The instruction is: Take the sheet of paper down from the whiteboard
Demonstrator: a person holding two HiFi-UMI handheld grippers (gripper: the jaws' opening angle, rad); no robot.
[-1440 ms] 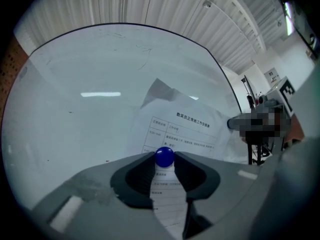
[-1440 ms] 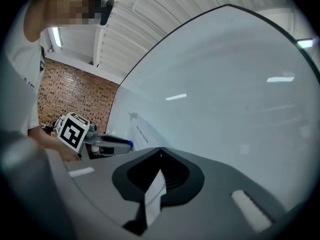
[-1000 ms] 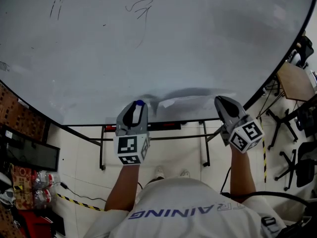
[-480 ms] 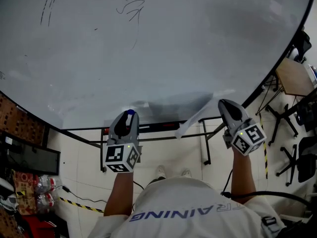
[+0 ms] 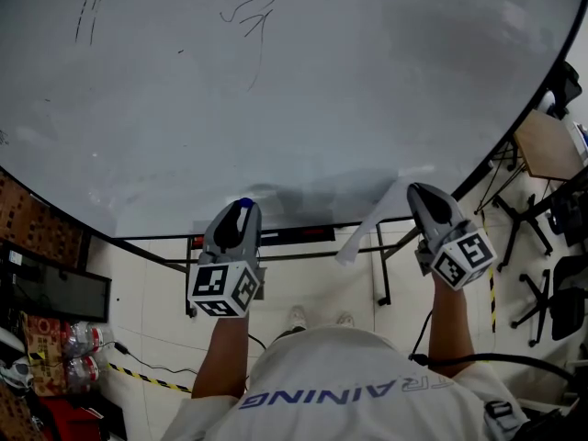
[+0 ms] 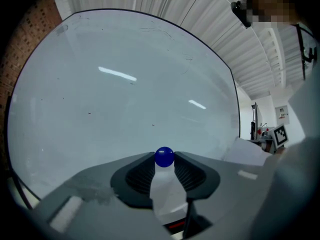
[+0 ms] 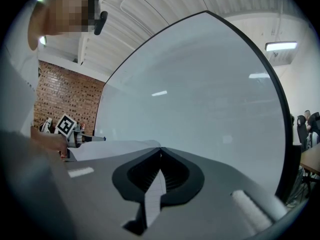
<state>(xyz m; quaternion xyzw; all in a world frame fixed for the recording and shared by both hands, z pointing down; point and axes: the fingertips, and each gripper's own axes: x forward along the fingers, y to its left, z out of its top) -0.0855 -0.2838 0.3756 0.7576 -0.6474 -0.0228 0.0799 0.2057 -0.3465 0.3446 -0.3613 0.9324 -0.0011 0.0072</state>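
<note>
Down at near edge of whiteboard (image 5: 276, 90): right claw (image 5: 414, 191) clenched on sheet of paper (image 5: 361, 234), sheet hanging clear of board, long axis slanting left and nearward from claw. Left claw (image 5: 243, 208) pinching blue magnet (image 6: 164, 156), well left of sheet. No containers about.

Left gripper (image 5: 243, 208) is held level, clamped on a blue-topped pin (image 6: 164, 156). Right gripper (image 5: 414, 191) is kept level too, pinched shut on the paper (image 5: 363, 235).
</note>
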